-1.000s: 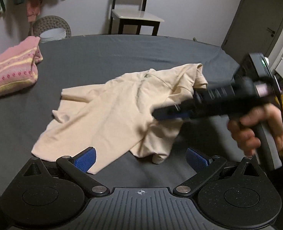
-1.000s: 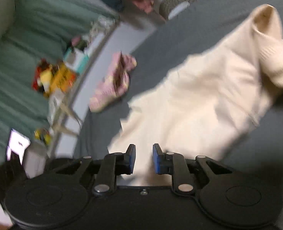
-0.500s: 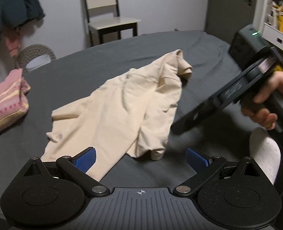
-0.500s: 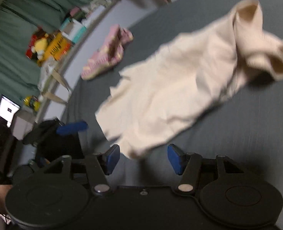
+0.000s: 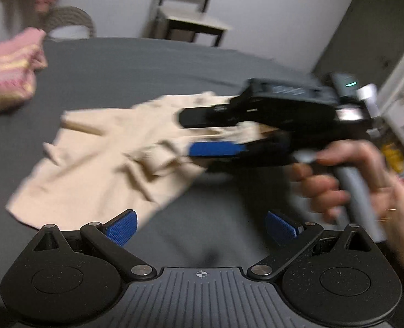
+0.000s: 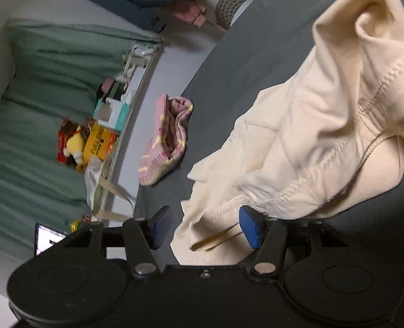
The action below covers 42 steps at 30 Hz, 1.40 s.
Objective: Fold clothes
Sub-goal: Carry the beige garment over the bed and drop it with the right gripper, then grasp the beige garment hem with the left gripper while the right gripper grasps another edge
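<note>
The right gripper (image 6: 206,225) has its blue fingers spread apart around the rumpled edge of a cream garment (image 6: 311,125), which lies on a dark grey bed (image 6: 218,87). The left gripper (image 5: 202,224) hovers nearby, fingers wide apart, holding nothing. A folded pink garment (image 6: 165,139) sits well apart.

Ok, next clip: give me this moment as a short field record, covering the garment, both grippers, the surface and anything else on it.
garment: cream top, crumpled, unfolded
surface: dark grey bed cover
left gripper: open, holding nothing, just short of the garment's near edge
right gripper: open, jaws either side of a cream hem fold
right hand: on the gripper handle
other item: pink knit garment, folded, apart from the cream top
image quality: left view motion-blurred
</note>
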Motion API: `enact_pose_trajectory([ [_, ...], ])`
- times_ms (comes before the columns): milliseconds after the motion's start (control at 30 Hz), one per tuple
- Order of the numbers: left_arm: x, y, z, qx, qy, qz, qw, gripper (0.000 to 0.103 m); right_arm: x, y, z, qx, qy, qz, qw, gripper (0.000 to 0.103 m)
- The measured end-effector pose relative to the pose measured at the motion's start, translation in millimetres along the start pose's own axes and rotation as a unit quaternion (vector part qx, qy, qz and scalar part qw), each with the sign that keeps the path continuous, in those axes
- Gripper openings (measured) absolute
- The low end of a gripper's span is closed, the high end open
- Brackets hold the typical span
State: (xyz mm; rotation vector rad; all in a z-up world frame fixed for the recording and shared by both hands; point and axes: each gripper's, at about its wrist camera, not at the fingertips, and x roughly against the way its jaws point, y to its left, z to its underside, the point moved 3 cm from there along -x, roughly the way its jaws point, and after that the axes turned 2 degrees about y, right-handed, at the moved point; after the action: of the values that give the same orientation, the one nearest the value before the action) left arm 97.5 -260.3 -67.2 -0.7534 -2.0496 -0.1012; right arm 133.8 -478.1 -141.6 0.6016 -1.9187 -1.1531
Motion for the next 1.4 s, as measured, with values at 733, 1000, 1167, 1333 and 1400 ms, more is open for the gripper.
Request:
enact_pose_trajectory([
  [733,-39.1,-57.3,-3.5,-0.307,-0.013,-0.278,0.91,0.041,77.9,21.3,-5.5,0.066,-0.112,0.05,0.99,0.055],
  [1000,-33.0,-44.9,-18.9,-0.256,-0.02,-0.249,0.934,0.033,115.9,14.7,-1.1,0.145,-0.139,0.265,0.943,0.055],
  [1167,-31.5,-24.8,-32.1,-0.203,-0.011,-0.219,0.9544,0.021,98.5,16.2,4.6,0.235,-0.105,0.379,0.889,0.055],
  [1333,-26.7,-8.5,-41.2,-0.138,-0.013,-0.19,0.972,0.008,71.3,15.0,6.3,0.305,-0.076,0.432,0.845,0.054],
  [1400,-24.9,-7.3,-42.3,-0.138,-0.017,-0.195,0.9709,0.008,69.0,12.7,1.6,0.302,-0.078,0.441,0.841,0.054],
])
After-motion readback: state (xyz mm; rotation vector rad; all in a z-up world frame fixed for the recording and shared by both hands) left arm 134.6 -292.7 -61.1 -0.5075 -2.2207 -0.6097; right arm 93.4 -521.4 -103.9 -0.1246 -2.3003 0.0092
